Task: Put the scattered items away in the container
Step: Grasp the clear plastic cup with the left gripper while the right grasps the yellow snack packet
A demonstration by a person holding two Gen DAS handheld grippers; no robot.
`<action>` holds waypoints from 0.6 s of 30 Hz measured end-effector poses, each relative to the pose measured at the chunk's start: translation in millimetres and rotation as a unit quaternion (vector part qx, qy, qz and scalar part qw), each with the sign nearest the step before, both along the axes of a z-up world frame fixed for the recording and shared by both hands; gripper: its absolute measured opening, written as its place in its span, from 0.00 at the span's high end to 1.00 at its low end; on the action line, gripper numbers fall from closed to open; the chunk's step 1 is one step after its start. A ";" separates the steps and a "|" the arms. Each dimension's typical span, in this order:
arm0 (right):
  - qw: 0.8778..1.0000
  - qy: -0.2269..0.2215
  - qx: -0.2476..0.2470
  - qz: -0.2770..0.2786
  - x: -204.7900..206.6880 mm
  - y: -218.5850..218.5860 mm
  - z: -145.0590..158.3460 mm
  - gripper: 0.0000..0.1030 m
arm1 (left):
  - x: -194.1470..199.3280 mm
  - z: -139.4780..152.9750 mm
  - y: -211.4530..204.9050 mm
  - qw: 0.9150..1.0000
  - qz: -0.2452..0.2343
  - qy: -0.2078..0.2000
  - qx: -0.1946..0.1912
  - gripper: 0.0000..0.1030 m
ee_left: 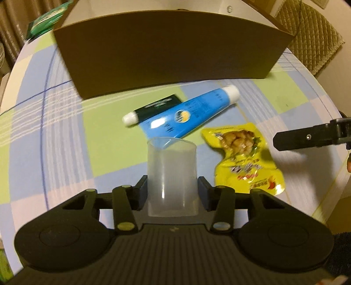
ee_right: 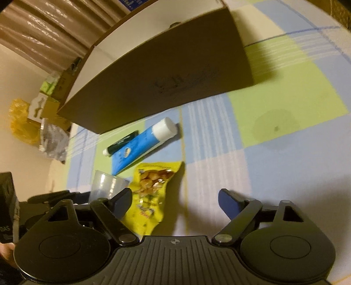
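My left gripper (ee_left: 172, 190) is shut on a clear plastic cup (ee_left: 172, 173), held above the checked tablecloth; the cup also shows in the right wrist view (ee_right: 105, 186). Beyond it lie a blue tube with a white cap (ee_left: 188, 109), a dark green tube with a white cap (ee_left: 153, 107) and a yellow snack packet (ee_left: 243, 157). The brown cardboard box (ee_left: 166, 57) stands behind them. My right gripper (ee_right: 175, 201) is open and empty, just right of the yellow packet (ee_right: 149, 197), and its finger (ee_left: 307, 138) shows at the right of the left wrist view.
The table edge curves at left and right. A quilted chair (ee_left: 313, 37) stands behind the box at the right. A green packet (ee_left: 48, 19) lies at the far left. Boxes and bags (ee_right: 43, 122) sit off the table beyond the box (ee_right: 166, 72).
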State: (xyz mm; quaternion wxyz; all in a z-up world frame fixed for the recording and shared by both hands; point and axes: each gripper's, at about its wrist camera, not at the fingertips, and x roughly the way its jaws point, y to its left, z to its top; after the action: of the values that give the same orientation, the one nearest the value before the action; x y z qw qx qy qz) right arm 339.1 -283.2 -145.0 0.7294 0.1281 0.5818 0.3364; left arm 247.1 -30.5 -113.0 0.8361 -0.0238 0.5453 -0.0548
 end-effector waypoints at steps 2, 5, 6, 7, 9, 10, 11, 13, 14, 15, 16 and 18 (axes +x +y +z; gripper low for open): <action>1.000 0.008 0.018 0.001 0.2 3.4 -4.1 0.29 | -5.7 1.0 9.1 1.000 0.015 0.001 0.001 0.59; 0.999 0.018 0.040 0.015 1.8 10.8 -9.5 0.39 | -13.7 1.2 25.3 0.999 0.039 0.004 0.002 0.59; 0.998 0.020 0.047 0.021 2.0 13.9 -11.2 0.40 | -16.5 1.8 31.2 0.999 0.046 0.005 0.001 0.59; 0.998 0.021 0.051 0.028 1.9 17.6 -12.5 0.43 | -18.8 1.7 35.7 0.999 0.053 0.006 0.001 0.59; 0.997 0.020 0.052 0.043 1.0 26.6 -14.0 0.49 | -22.5 1.6 43.6 0.998 0.065 0.007 0.002 0.59; 0.997 0.019 0.049 0.054 0.5 33.0 -13.9 0.52 | -23.9 1.9 47.3 0.997 0.070 0.007 0.000 0.59; 0.997 0.015 0.044 0.063 -0.5 38.5 -13.5 0.56 | -24.9 2.0 50.3 0.997 0.075 0.007 -0.001 0.59; 0.996 0.004 0.026 0.084 -3.0 52.4 -12.7 0.66 | -26.2 2.7 53.1 0.997 0.079 0.006 -0.001 0.59; 0.995 -0.001 0.013 0.095 -4.9 59.1 -12.5 0.76 | -27.0 3.2 53.1 0.997 0.081 0.006 -0.002 0.59; 0.994 -0.008 0.005 0.106 -6.9 66.3 -11.0 0.76 | -27.7 3.2 53.5 0.997 0.081 0.005 -0.002 0.59; 0.993 -0.013 -0.002 0.114 -8.4 71.7 -10.4 0.76 | -28.4 3.1 53.4 0.997 0.081 0.004 -0.002 0.59; 0.991 -0.026 -0.018 0.130 -12.6 83.9 -7.1 0.77 | -29.7 2.7 53.6 0.997 0.080 0.003 -0.002 0.59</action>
State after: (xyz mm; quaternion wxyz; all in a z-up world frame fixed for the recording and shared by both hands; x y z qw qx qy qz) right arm 326.5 -199.3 -152.2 0.6967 0.0297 0.5798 0.4213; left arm 217.4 23.1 -110.3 0.8359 -0.0693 0.5443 0.0111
